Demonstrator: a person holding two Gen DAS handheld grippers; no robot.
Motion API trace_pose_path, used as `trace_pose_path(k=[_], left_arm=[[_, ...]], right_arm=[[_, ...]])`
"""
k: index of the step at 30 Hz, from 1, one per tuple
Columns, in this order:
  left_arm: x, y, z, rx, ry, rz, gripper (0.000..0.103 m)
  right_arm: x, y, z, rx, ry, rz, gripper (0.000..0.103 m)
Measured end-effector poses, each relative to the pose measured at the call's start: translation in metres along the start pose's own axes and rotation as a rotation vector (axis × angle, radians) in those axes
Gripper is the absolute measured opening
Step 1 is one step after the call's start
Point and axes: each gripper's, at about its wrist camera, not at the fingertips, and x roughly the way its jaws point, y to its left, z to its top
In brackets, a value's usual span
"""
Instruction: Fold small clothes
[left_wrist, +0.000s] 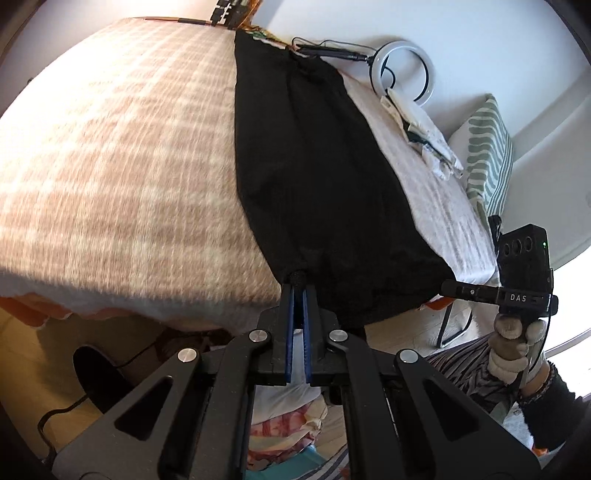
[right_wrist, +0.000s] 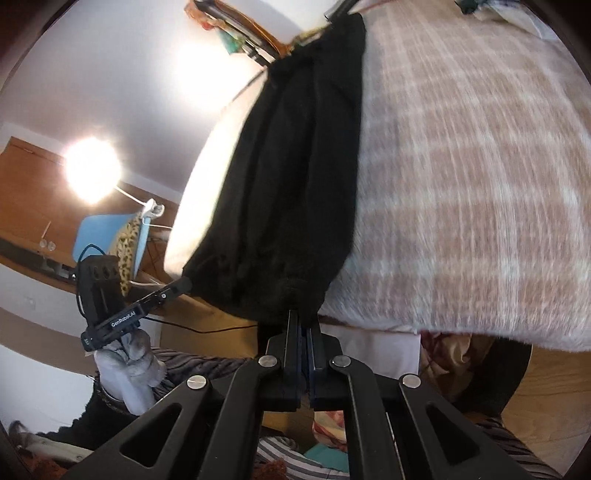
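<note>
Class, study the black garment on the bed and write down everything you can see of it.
The black garment is a long, narrow piece of soft, matte, slightly fuzzy cloth with lengthwise creases. It lies stretched flat along the checked pink-and-white blanket, its near end at the bed's edge. There the left gripper and the right gripper each pinch a near corner, fingers shut on the cloth. Its far end reaches the bed's far side.

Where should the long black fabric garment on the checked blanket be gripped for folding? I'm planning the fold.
Grip the long black fabric garment at the two corners of its near end, coming from the bed's near edge. It lies stretched lengthwise away from that edge, so that end is closest. The left gripper and right gripper are already shut on those corners over the checked blanket.
</note>
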Motion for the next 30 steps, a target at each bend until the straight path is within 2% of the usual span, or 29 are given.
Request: trace_pose_path(k=[6,11,16,19,28,30], left_arm=[[-0.003,-0.006,0.03,-0.009,-0.027,-0.014,0.002],[0.0,-0.007,0.068,-0.008,-0.049,-0.002,0.002],[0.019,0.008,0.111,-0.043,-0.064,0.031,0.002],[0.037,0.018,0.13,-0.063,-0.049,0.048,0.002],[0.067,0.041,0.152,-0.095,-0.023,0.086,0.002],[0.069,0.043,0.155,-0.093,-0.033,0.133,0.002]], right_arm=[[-0.006,0.007,0.023,0.011,-0.039,0.024,0.0],[-0.009,0.01,0.055,0.028,-0.073,0.028,0.0],[-0.004,0.001,0.096,0.095,-0.108,0.044,0.0],[0.006,-0.002,0.116,0.098,-0.116,0.018,0.0],[0.032,-0.018,0.151,0.124,-0.096,-0.029,0.0],[0.034,-0.018,0.153,0.113,-0.099,-0.04,0.002]])
